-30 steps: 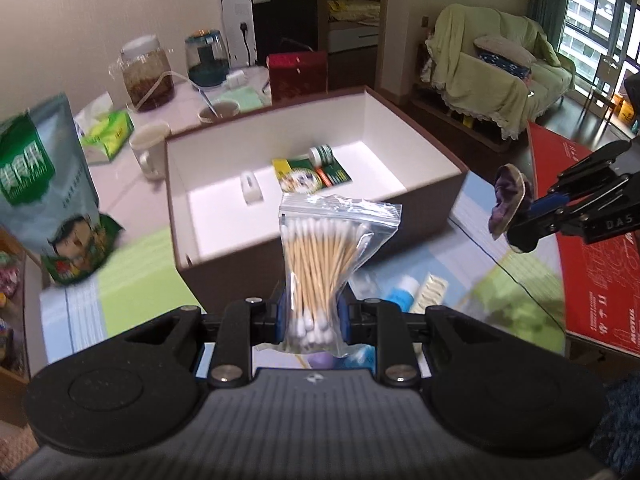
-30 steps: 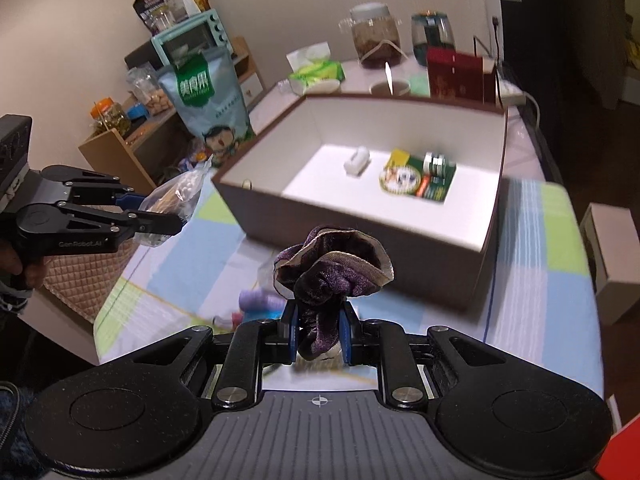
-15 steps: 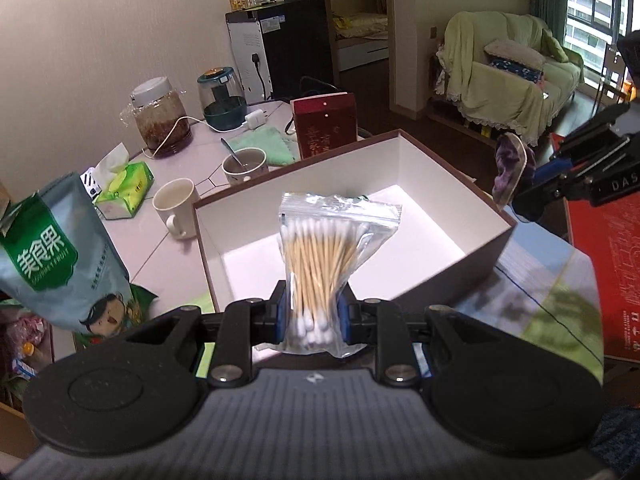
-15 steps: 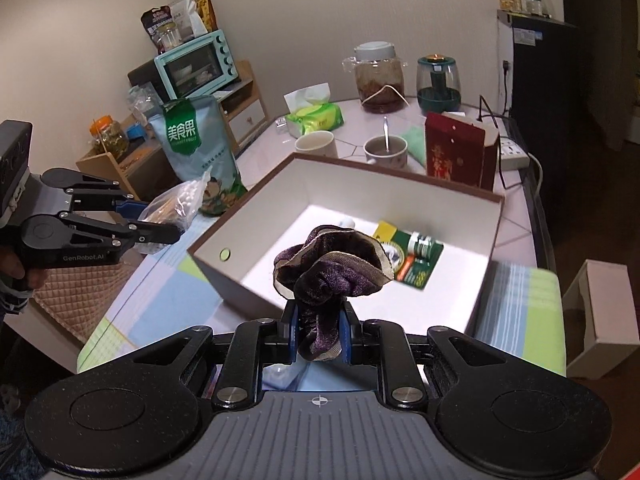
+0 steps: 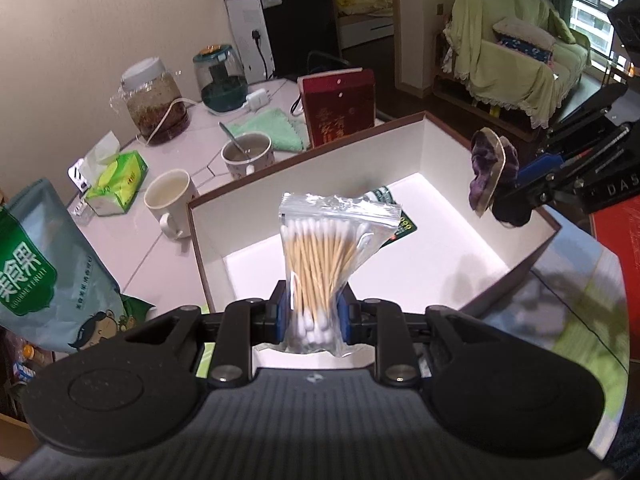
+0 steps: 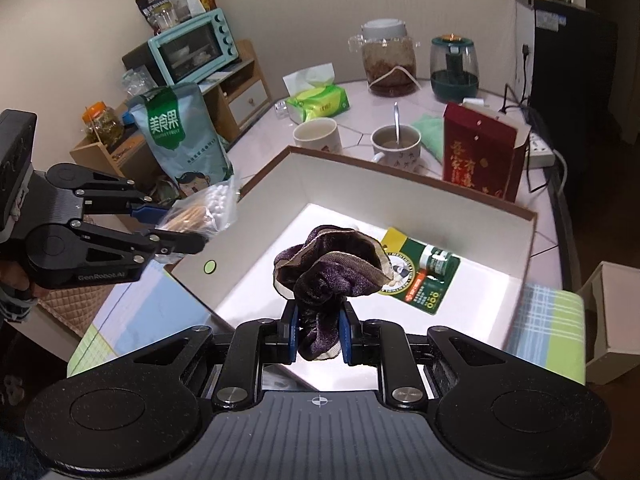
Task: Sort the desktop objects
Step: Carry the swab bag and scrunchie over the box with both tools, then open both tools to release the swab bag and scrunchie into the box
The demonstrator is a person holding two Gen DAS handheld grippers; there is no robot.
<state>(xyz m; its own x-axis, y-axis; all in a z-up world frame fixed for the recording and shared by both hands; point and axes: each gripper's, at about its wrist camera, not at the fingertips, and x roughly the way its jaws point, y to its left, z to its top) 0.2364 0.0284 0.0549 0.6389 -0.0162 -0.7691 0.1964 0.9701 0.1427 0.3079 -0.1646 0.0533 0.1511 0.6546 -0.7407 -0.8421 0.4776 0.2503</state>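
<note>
Risk: both loads hang over the open storage box (image 6: 472, 204) on the worktop, near its front edge; the slick bag may slip if pinched low, and the two grippers could collide, being close above one box. Left gripper (image 5: 312, 318): closed narrow on the bag of cotton swabs (image 5: 324, 256), held upright above the box's near-left corner. Right gripper (image 6: 318, 334): closed narrow on a purple velvet scrunchie (image 6: 332, 264), above the box's near wall; a green carded bottle (image 6: 424, 272) lies inside.
</note>
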